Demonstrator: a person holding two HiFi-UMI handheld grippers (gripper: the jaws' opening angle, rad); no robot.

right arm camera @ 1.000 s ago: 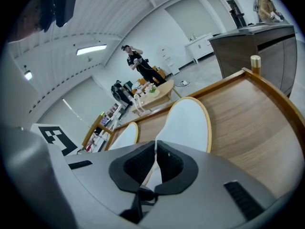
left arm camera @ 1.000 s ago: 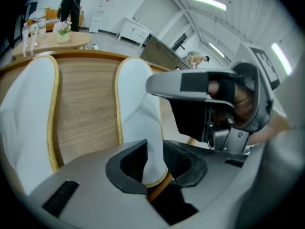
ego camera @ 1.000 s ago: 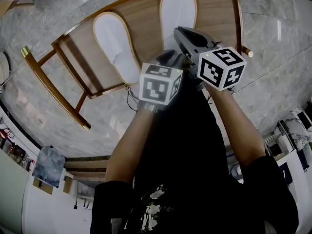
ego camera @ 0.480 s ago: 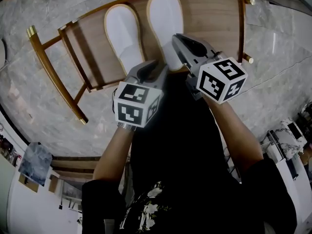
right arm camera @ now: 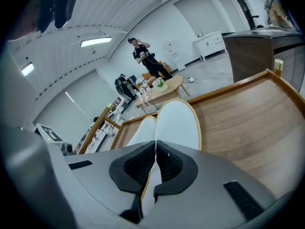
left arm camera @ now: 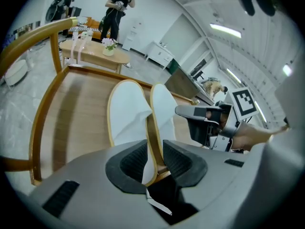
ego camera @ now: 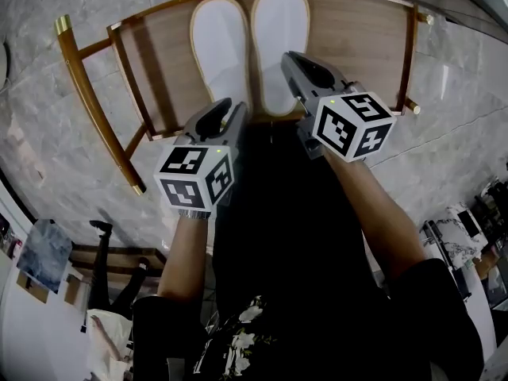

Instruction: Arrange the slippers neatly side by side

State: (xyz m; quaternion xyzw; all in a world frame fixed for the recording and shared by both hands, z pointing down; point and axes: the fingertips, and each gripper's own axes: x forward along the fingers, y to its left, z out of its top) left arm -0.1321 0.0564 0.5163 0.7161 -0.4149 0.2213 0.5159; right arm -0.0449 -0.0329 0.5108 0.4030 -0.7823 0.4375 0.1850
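Two white slippers with tan rims lie toes away from me on a wooden bench (ego camera: pixel 357 38). The left slipper (ego camera: pixel 221 46) and right slipper (ego camera: pixel 279 42) are parallel and almost touching. My left gripper (ego camera: pixel 230 111) is at the left slipper's heel; in the left gripper view the heel rim of that slipper (left arm camera: pixel 126 113) runs between the pads of the left gripper (left arm camera: pixel 153 149), which is shut on it. My right gripper (ego camera: pixel 289 60) is shut on the heel edge of the right slipper (right arm camera: pixel 177 123), a thin fold pinched in the right gripper (right arm camera: pixel 156 149).
The bench has a raised wooden frame with brass-capped ends (ego camera: pixel 62 24) and stands on a grey marble floor (ego camera: pixel 48 133). Bare wood lies right of the slippers. Far off, a person (left arm camera: pixel 116 4) stands by a low round table (left arm camera: pixel 95 51).
The left slipper has swung from a slanted, apart position to lie parallel against the right one, carried by the left gripper. The right gripper shifted slightly with its slipper.
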